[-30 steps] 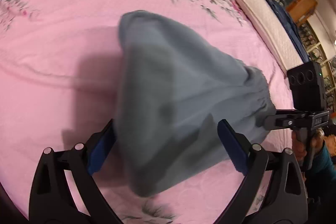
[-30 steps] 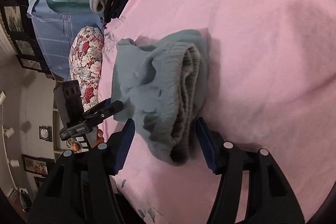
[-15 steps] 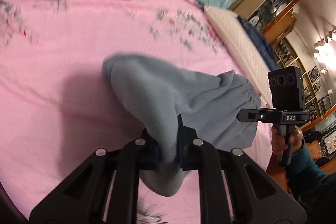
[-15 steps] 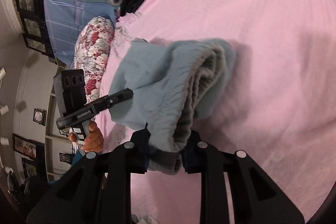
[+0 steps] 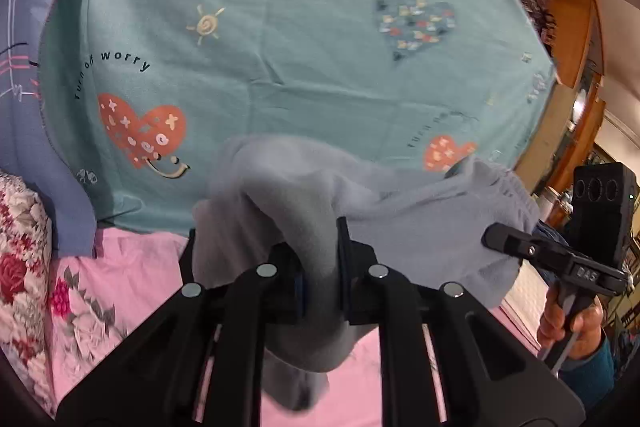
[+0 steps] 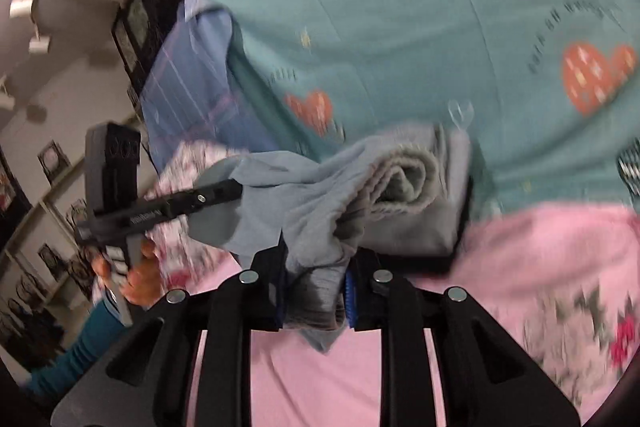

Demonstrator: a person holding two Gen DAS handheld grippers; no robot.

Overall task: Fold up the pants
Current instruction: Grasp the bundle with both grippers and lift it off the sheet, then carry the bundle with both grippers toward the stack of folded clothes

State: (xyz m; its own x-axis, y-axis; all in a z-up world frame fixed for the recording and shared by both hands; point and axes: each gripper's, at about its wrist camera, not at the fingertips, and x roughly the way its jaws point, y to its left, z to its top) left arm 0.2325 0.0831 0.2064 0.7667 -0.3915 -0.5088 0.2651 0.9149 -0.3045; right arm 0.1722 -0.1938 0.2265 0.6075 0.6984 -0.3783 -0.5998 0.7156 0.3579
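Your left gripper point(image 5: 320, 279) is clamped tight on a fold of the grey-blue pants point(image 5: 360, 203), and your right gripper point(image 6: 316, 287) pinches the ribbed waistband end of the same pants point(image 6: 340, 195), a thick wad filling its narrow gap. The cloth hangs between the two, lifted clear above the pink bedsheet point(image 6: 520, 259). Behind it a teal blanket point(image 5: 280, 27) with orange hearts fills the view, and a floral pillow point(image 5: 20, 247) lies at the left edge. No containers show.

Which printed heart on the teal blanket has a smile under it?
The large orange heart at the blanket's left; the dark patterned heart has none.
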